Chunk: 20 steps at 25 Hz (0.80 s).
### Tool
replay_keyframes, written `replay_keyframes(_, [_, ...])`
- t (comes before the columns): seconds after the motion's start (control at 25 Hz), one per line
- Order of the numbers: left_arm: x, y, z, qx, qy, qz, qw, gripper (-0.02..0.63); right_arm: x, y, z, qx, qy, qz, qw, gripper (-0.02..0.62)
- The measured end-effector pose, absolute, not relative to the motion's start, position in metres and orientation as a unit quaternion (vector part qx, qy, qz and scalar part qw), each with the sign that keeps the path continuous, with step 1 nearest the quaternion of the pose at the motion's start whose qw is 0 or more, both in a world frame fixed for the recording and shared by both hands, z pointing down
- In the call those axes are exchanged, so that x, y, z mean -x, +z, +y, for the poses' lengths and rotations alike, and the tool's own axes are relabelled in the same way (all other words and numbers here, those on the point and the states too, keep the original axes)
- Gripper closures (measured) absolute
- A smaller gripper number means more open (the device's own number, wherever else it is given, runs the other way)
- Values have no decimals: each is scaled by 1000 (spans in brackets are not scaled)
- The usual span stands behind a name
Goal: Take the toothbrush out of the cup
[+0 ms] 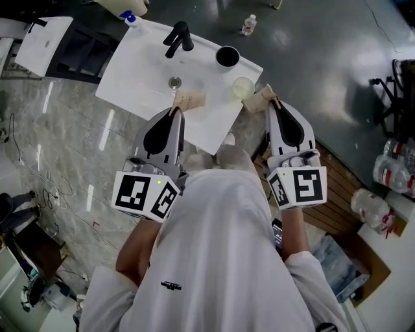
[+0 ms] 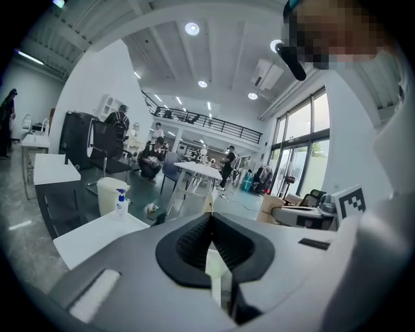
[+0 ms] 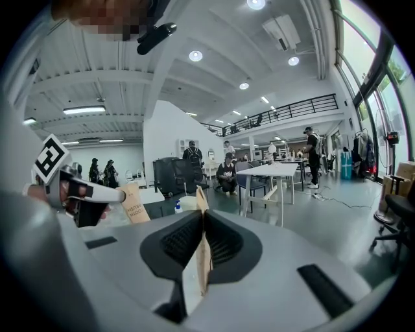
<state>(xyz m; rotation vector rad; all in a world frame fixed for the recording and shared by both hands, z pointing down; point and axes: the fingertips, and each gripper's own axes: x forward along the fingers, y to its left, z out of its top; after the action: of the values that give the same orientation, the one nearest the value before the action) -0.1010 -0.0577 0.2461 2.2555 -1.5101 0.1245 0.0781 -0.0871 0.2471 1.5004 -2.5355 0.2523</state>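
print: the printed kraft piece [image 1: 190,100] carries two short lines of dark lettering, seen upside-down from the right gripper view. One line looks like "BRUSH". The rest is too small to be sure of.
markers: black-and-white squares on both gripper cubes, with no words on them.
left gripper [image 1: 176,109]: jaws pressed together on the printed kraft piece. In its own view only a thin pale edge shows between the pads.
right gripper [image 1: 272,100]: jaws closed on the plain kraft piece [image 1: 258,99], which stands edge-on between the ribbed pads. No lettering can be made out on it.
two pieces: apart from each other, held over the near edge of the sink top [image 1: 142,65].
black cup [image 1: 227,57]: upright near the far right corner of the sink top, right of the faucet [image 1: 178,37]. Its inside is dark and the contents cannot be told.
clear cup [image 1: 243,86]: upright at the right edge, just nearer than the black cup and between the two grippers' tips. It looks pale inside.
toothbrush: cannot be picked out as such in any view. The kraft pieces in the jaws are the only brush-marked things.
spray bottle [image 1: 131,18]: blue head, at the far left corner. Its label is unreadable.
small bottle [image 1: 248,24]: on the dark floor beyond the sink. Its label is too small to read.
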Motion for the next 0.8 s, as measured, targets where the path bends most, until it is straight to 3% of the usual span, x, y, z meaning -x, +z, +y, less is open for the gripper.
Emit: replay_keyframes(0.8, [97, 307, -103, -796, 79, -550, 242, 601, -73, 323, -161, -498, 108, -853, 117, 582])
